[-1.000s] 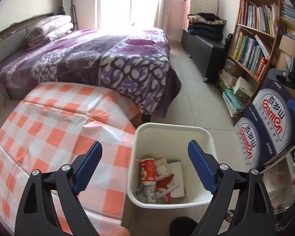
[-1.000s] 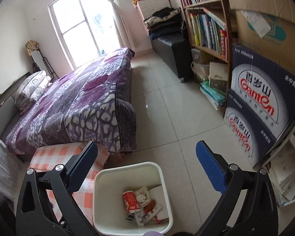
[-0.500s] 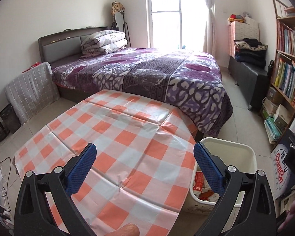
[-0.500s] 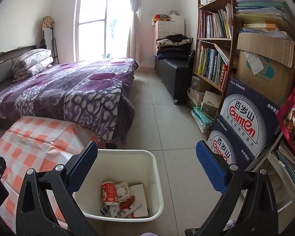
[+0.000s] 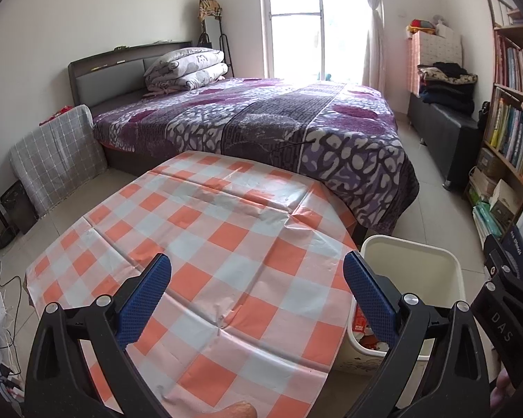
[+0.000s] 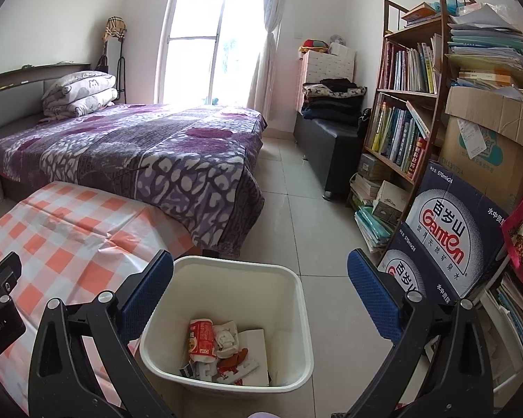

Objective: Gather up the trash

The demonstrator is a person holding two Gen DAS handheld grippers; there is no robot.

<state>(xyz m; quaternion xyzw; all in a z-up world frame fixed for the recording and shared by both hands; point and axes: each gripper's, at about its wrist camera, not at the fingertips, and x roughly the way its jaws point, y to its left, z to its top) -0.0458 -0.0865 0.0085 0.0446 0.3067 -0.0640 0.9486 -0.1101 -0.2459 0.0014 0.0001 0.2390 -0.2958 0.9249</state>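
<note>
Both grippers higher; bin lower

Each hand-held gripper has black arms, blue textured pads.

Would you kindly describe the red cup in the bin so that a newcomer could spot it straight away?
Start at the table with the orange-and-white checked cloth; the white plastic waste bin stands on the floor at its right edge. Inside lies the red paper cup, on its side at the left of the pile. It is the only cylinder among crumpled white tissue and flat white card.
</note>
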